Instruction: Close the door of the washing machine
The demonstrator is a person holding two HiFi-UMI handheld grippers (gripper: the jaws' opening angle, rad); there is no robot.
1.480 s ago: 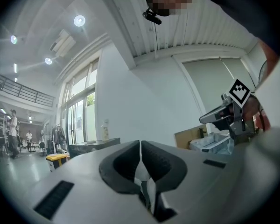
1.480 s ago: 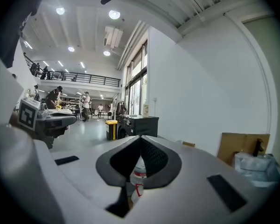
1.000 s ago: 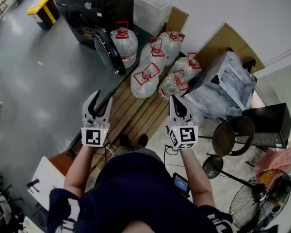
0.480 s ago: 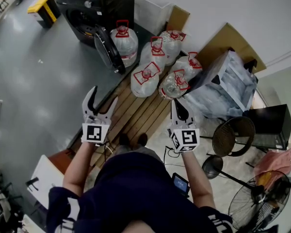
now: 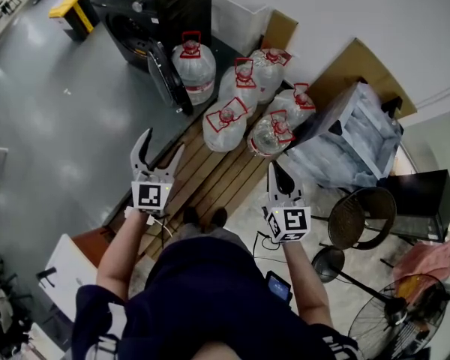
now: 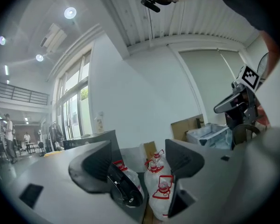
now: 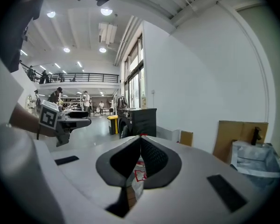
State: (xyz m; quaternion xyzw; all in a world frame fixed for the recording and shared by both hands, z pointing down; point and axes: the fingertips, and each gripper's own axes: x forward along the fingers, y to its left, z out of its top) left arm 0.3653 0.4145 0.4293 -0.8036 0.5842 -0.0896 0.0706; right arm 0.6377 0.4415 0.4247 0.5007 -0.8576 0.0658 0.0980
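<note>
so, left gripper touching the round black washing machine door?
Apart. Head view: grey floor separates the round black door from the left gripper, jaws opening, empty.

A large open industrial hall, workshop-like: a high ceiling with round lights (image 7: 106, 11), a railed mezzanine (image 7: 79, 77) at the left of the right gripper view, tall windows (image 6: 74, 101) and a polished grey floor (image 5: 52, 126). At the head view's upper middle, a washing machine (image 5: 165, 6), water jugs (image 5: 225, 122), cardboard (image 5: 352, 62) and a wooden pallet (image 5: 210, 175) crowd a white wall.

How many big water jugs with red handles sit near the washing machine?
6. One jug stands beside the open door; two to its right; two at the end of the wooden slats; one against the wrapped bundle. Others may be hidden.
</note>
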